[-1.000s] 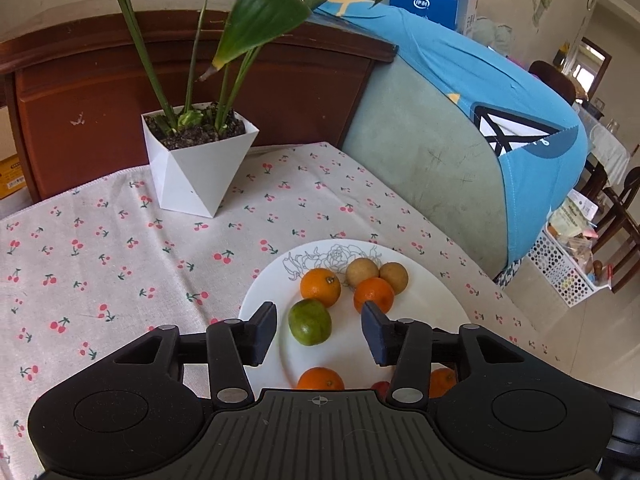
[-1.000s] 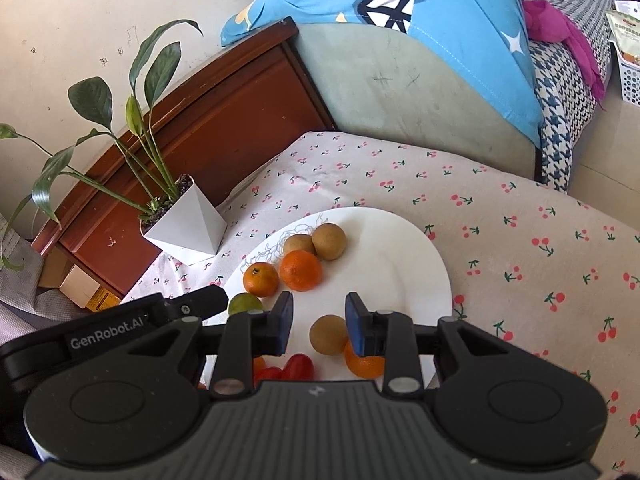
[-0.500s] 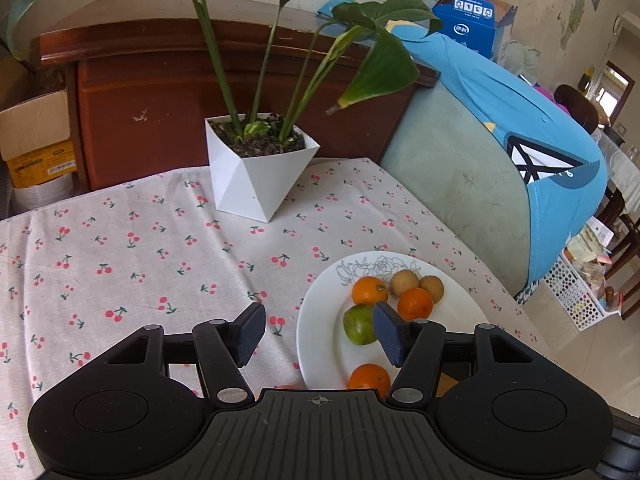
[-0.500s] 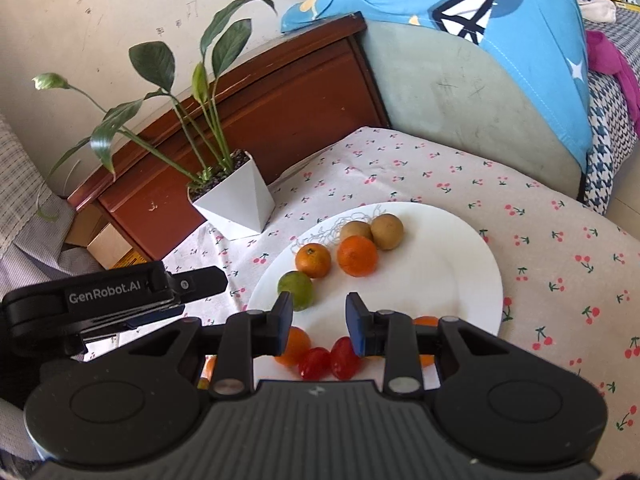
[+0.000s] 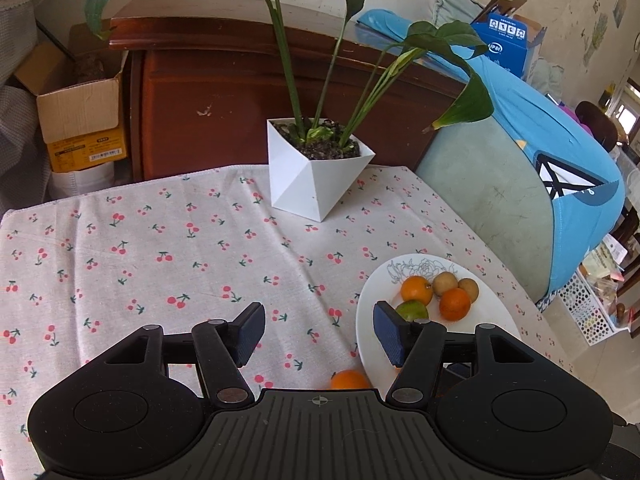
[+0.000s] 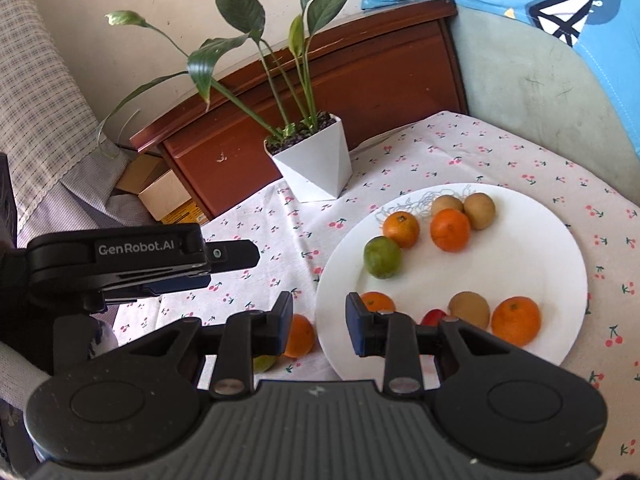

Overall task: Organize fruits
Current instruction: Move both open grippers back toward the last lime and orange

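A white plate (image 6: 540,256) on the cherry-print cloth holds several fruits: oranges (image 6: 450,229), a green lime (image 6: 382,257), brown kiwis (image 6: 479,211) and a red tomato (image 6: 434,315). One orange (image 6: 299,336) and a greenish fruit (image 6: 264,363) lie on the cloth left of the plate. My right gripper (image 6: 318,322) is open and empty, above the plate's left rim. My left gripper (image 5: 319,332) is open and empty over the cloth left of the plate (image 5: 368,332); the loose orange (image 5: 349,380) lies just below it. The left gripper also shows in the right wrist view (image 6: 120,260).
A white angular pot with a leafy plant (image 5: 316,172) stands at the back of the table. Behind it is a dark wooden headboard (image 5: 224,92). A cardboard box (image 5: 80,116) is at the far left. A grey-green cushion with blue cover (image 5: 520,184) borders the table's right side.
Both grippers have pulled back and shifted left from over the plate. The left gripper has opened wider. The loose orange beside the plate has come into view.
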{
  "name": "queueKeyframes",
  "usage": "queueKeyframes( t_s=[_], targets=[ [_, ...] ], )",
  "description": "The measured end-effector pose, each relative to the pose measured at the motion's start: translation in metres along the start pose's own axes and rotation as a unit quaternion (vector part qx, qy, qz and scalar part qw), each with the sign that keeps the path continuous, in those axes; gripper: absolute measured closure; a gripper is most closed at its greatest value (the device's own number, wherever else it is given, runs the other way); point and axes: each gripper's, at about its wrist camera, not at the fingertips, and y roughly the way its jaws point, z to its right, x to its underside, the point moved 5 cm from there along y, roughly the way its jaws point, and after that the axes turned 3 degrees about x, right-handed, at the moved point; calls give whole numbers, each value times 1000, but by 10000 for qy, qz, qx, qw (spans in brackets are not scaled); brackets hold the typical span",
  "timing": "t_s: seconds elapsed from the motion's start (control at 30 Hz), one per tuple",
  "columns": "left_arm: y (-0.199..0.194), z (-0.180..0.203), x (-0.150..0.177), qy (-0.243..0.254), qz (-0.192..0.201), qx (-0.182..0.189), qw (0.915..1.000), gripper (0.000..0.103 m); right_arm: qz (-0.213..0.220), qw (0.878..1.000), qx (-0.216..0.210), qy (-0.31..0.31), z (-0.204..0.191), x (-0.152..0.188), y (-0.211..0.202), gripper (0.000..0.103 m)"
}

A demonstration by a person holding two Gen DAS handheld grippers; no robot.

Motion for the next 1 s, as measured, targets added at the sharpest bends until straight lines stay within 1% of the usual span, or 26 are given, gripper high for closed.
queueKeyframes(
  t_s=[0.17,0.53,0.73,1.0],
  targets=[
    [-5,-14,3,-104,-37,-104,9999,43,-83,9996,-36,-259,-13,7,9,72],
    [-14,-33,16,-209,-182,-200,9994,43,-237,9988,2,-425,-26,14,26,72],
    [-20,-43,22,-186,-242,-361,9989,43,-295,9979,101,-567,-31,18,34,73],
    [-26,-56,30,-273,-317,-529,9977,42,-261,9984,151,-474,-29,19,40,77]
  ],
)
